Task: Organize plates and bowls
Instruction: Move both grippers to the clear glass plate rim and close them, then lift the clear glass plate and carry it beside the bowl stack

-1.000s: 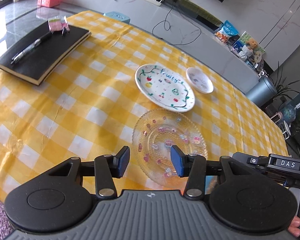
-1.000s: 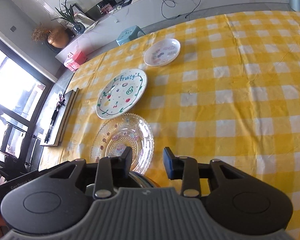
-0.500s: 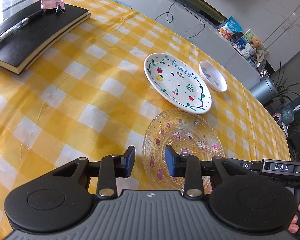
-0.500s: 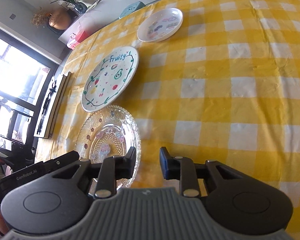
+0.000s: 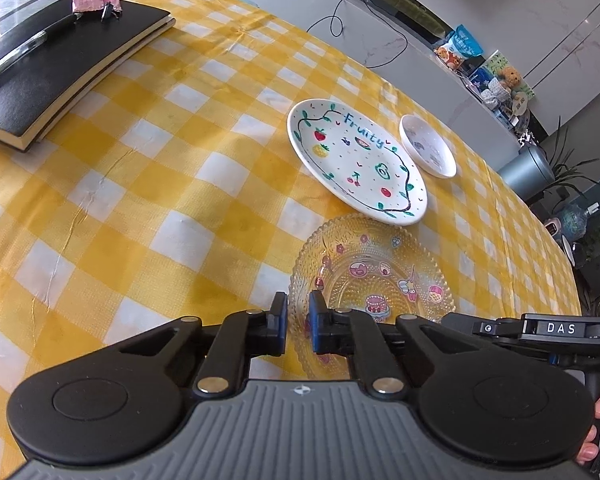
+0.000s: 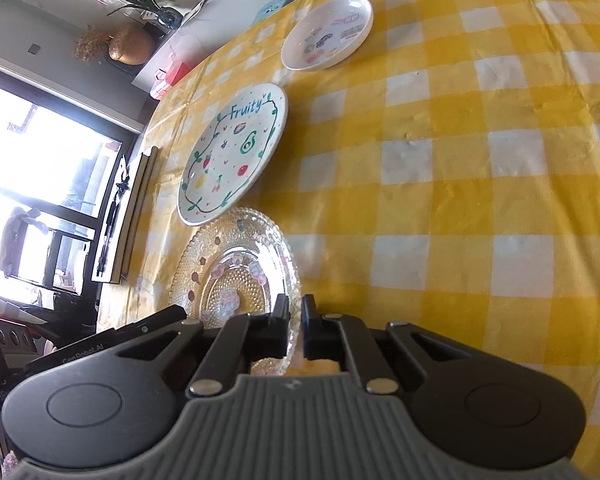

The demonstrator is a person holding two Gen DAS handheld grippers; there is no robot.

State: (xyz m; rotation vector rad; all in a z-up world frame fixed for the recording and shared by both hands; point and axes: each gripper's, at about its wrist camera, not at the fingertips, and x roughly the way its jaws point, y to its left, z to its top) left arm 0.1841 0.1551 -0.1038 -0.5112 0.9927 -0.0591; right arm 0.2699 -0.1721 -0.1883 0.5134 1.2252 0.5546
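A clear glass plate [image 5: 374, 276] with cartoon stickers lies on the yellow checked tablecloth; it also shows in the right wrist view [image 6: 236, 272]. My left gripper [image 5: 298, 326] is shut on its left rim. My right gripper [image 6: 295, 330] is shut on its right rim. Beyond it lies a white "Fruity" plate [image 5: 356, 160], also in the right wrist view [image 6: 234, 154]. A small white bowl [image 5: 428, 146] sits farther back, also in the right wrist view [image 6: 328, 38].
A black notebook [image 5: 56, 68] with a pen [image 5: 24, 54] lies at the table's far left. A grey counter [image 5: 380, 20] with snacks and cables runs behind the table. The table edge curves away at the right [image 5: 556, 248].
Both grippers have closed from open onto opposite rims of the glass plate and moved in closer to it.
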